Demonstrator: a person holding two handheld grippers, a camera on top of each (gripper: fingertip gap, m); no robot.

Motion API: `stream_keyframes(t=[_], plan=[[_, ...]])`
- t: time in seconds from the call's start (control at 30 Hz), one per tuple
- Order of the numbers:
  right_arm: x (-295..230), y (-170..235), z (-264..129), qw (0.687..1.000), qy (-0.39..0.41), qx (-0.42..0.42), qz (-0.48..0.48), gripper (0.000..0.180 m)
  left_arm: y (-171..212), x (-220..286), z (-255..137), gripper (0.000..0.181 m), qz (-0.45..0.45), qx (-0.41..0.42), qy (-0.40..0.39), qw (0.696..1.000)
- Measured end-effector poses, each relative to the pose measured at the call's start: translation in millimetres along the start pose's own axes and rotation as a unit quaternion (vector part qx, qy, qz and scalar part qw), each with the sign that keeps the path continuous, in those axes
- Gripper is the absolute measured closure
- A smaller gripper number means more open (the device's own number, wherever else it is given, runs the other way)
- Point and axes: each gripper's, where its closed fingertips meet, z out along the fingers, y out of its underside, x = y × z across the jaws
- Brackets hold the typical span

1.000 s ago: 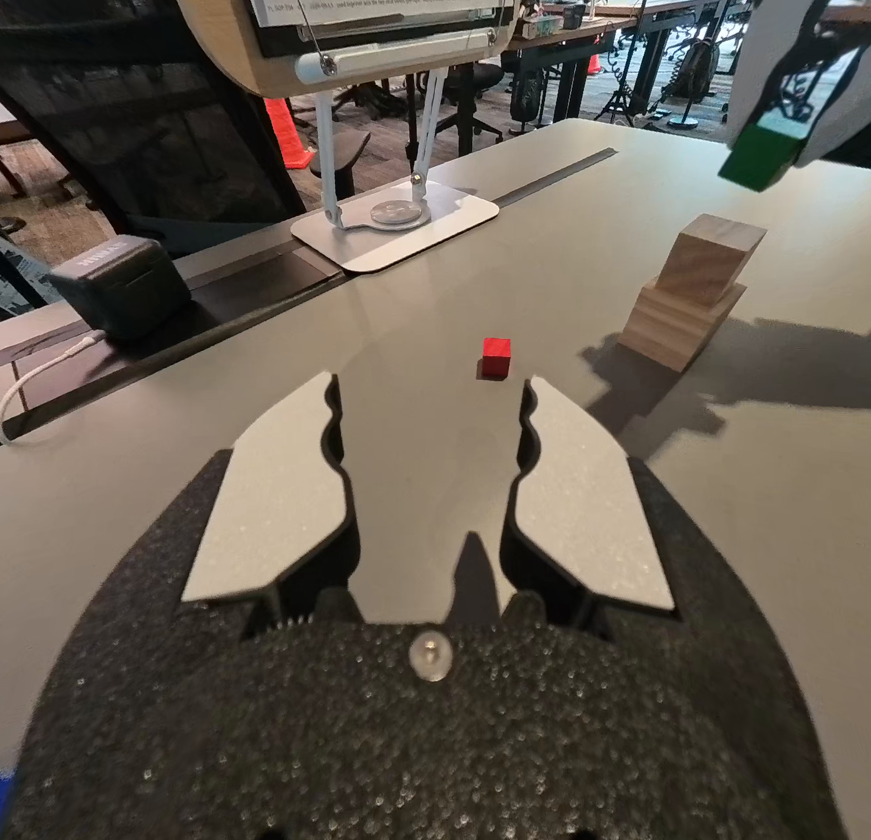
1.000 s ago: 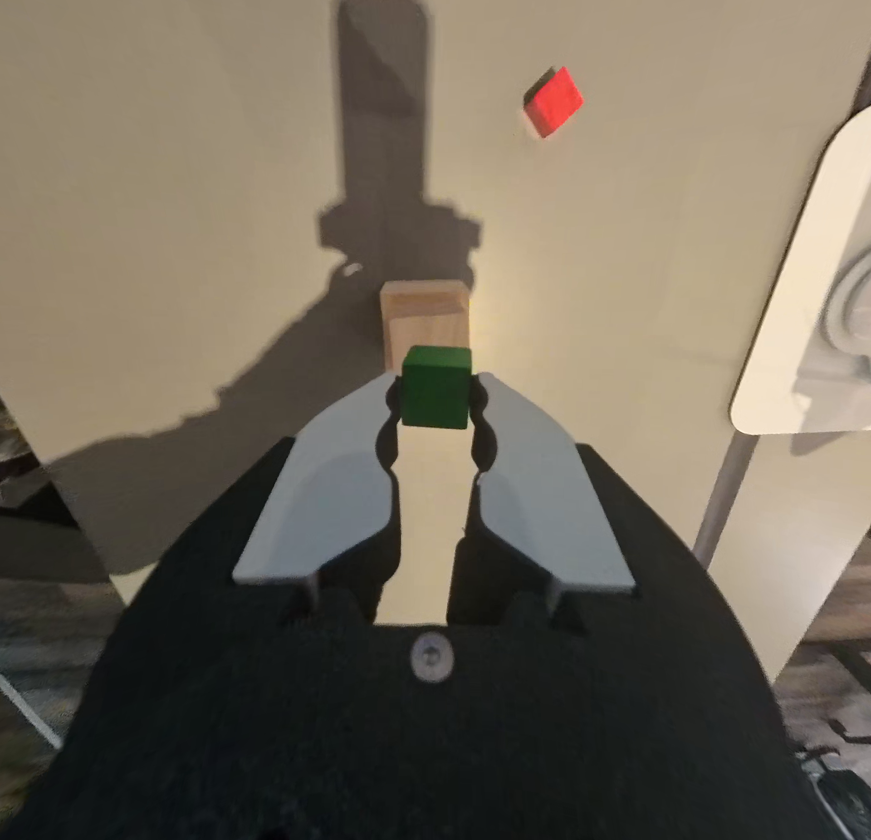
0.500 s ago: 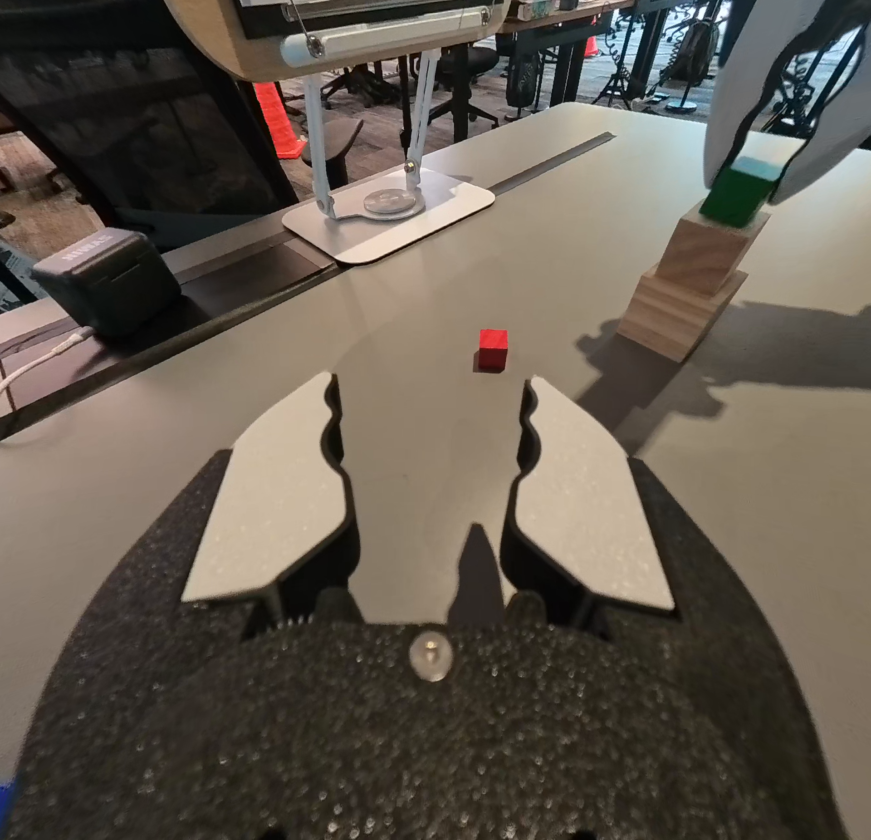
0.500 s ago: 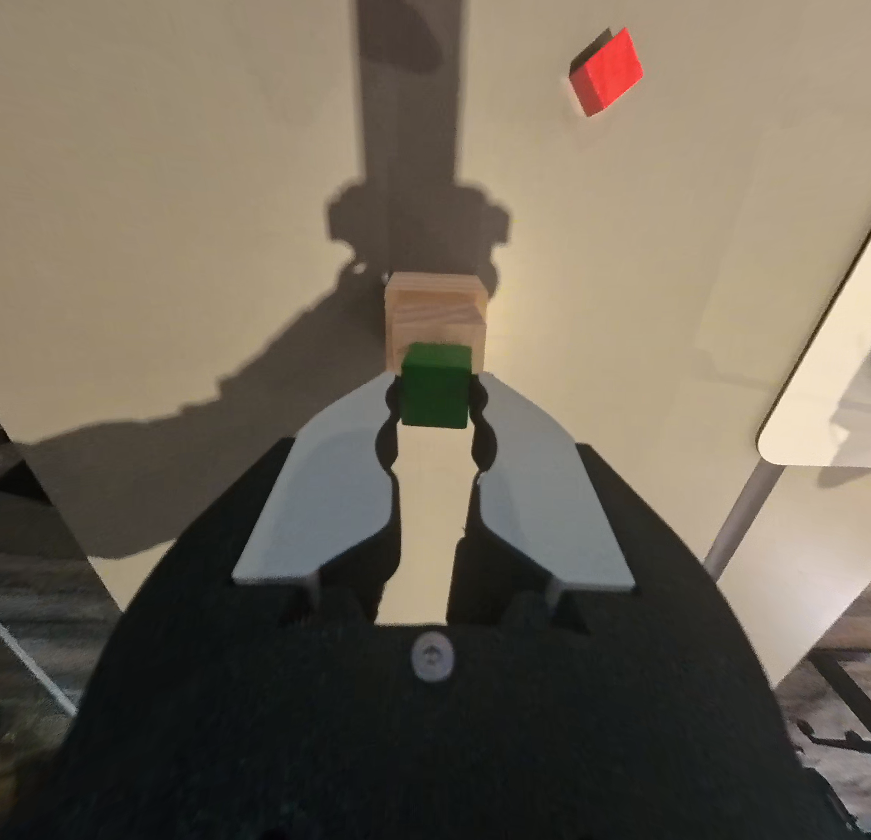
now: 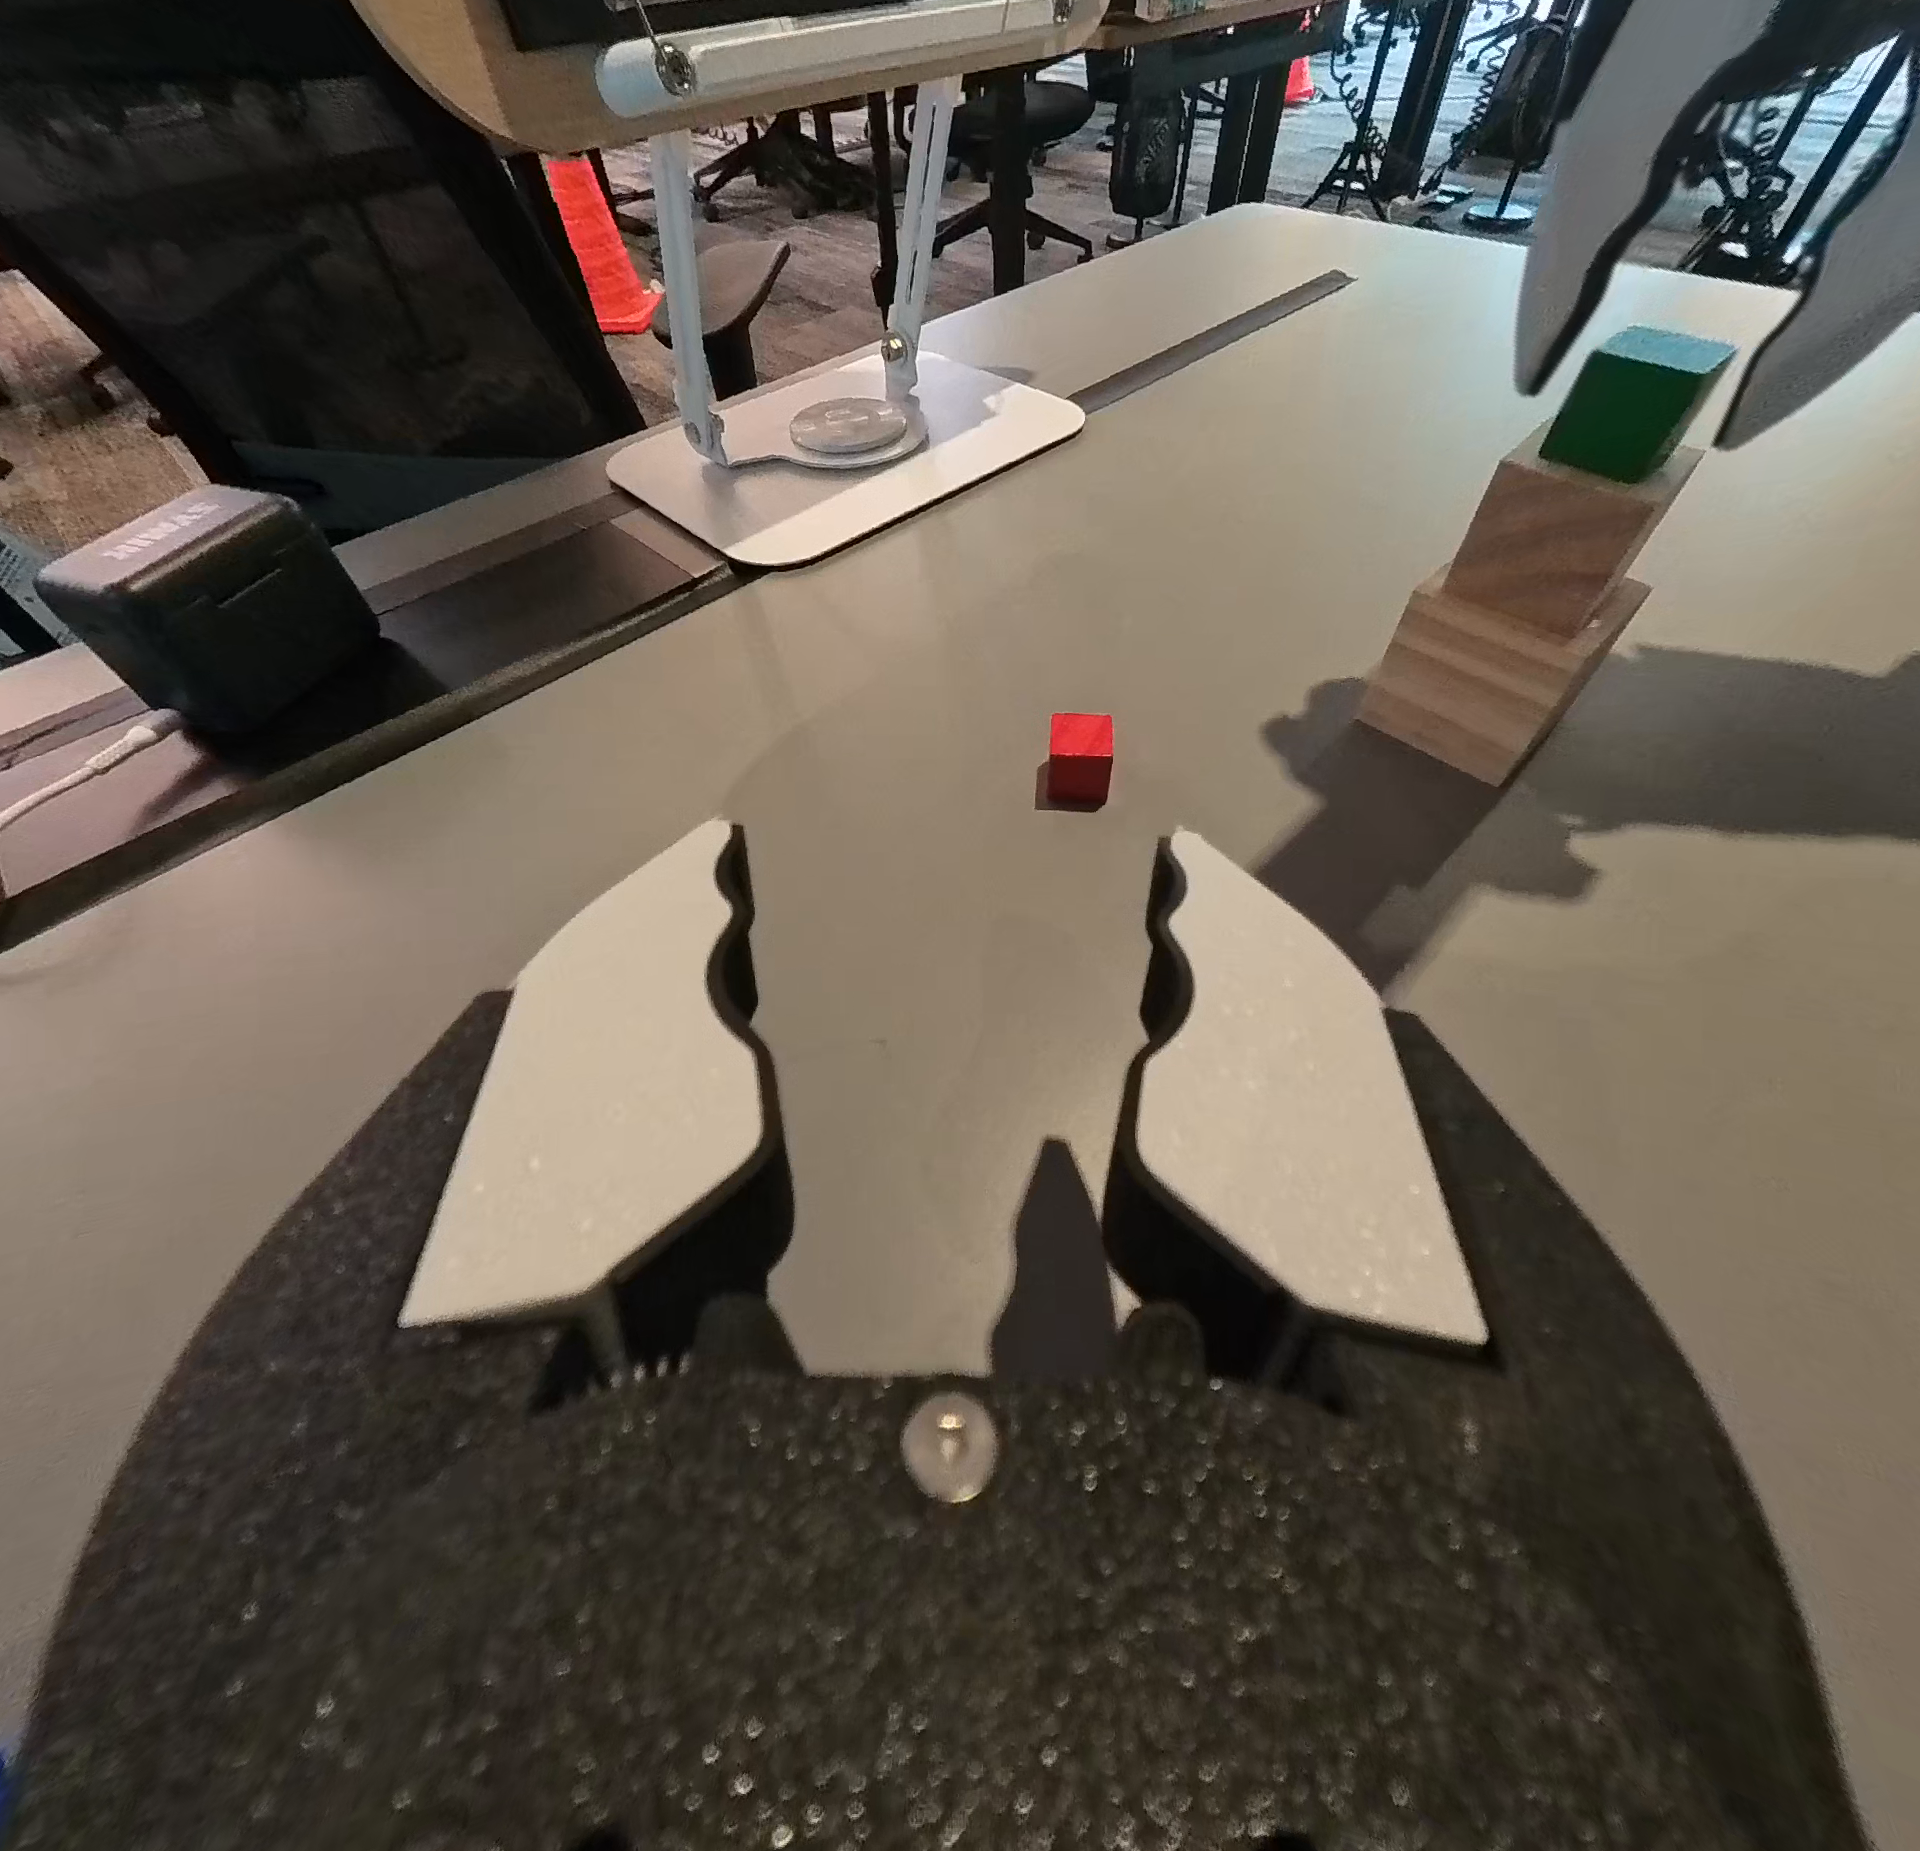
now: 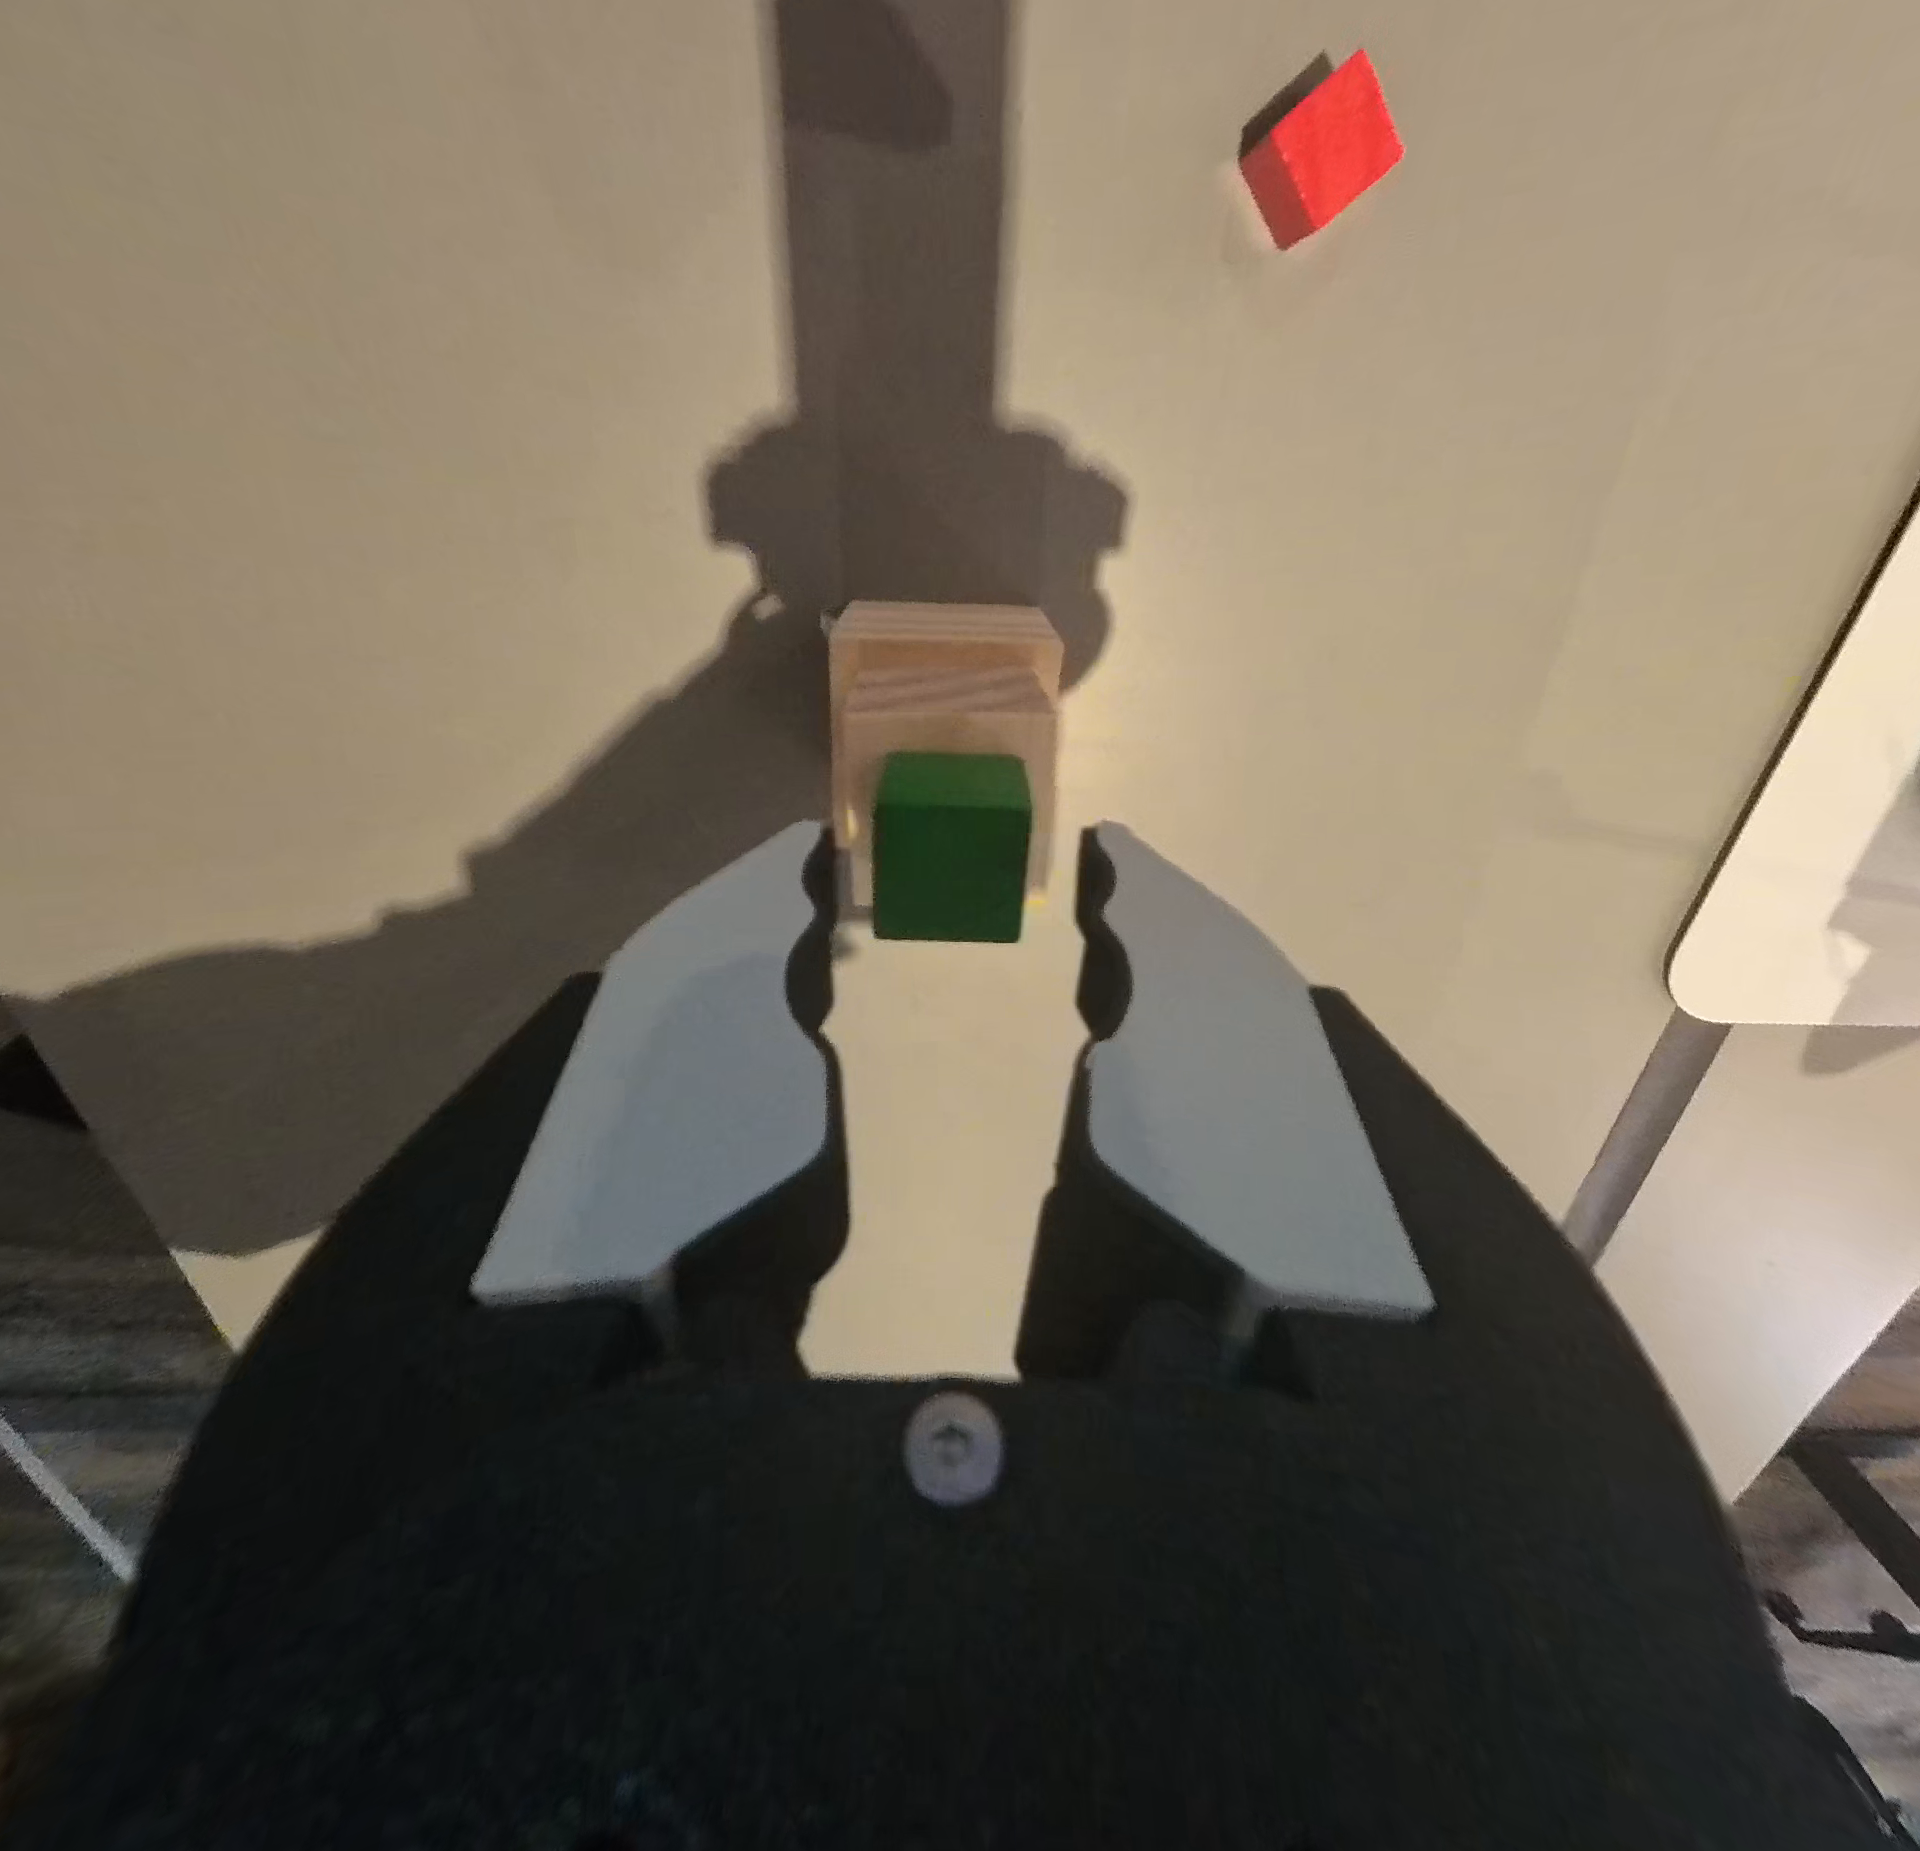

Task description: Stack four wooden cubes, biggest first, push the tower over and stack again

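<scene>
Your right claw [image 6: 951, 840] stood apart around the green cube [image 6: 951, 845], third on the tower; your left claw [image 5: 951, 856] gaped empty, the red cube [image 5: 1081, 757] unstacked on the table [image 5: 1039, 575]

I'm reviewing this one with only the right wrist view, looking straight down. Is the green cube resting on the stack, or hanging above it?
Observer: The left wrist view shows the stack side-on. There the green cube sits on the upper plain wooden cube, with no gap visible beneath it.
Operator: And the other hand-held gripper? It's outside my view.
Observer: The left hand-held gripper is open and empty over the table, and the red cube lies on the table just beyond its fingertips.
</scene>
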Motion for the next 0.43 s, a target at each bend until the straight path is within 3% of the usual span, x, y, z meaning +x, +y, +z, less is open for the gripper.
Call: stream_keyframes(t=[0.03,0.23,0.43], plan=[[1.2,-1.0,-0.7,1.0,0.002,0.005,0.002,0.13,-0.1,-0.2,-0.1,0.108,0.0,0.0,0.0,1.0],[15.2,-6.9,-31.9,0.997,0.058,0.058,0.015,0.089,0.4,0.9,0.2,0.106,-0.001,0.002,0.005,1.0],[10.9,14.1,-82.1,0.965,0.136,0.205,0.092,0.071,5.0,12.9,10.5,0.103,0.005,-0.025,0.024,0.999]])
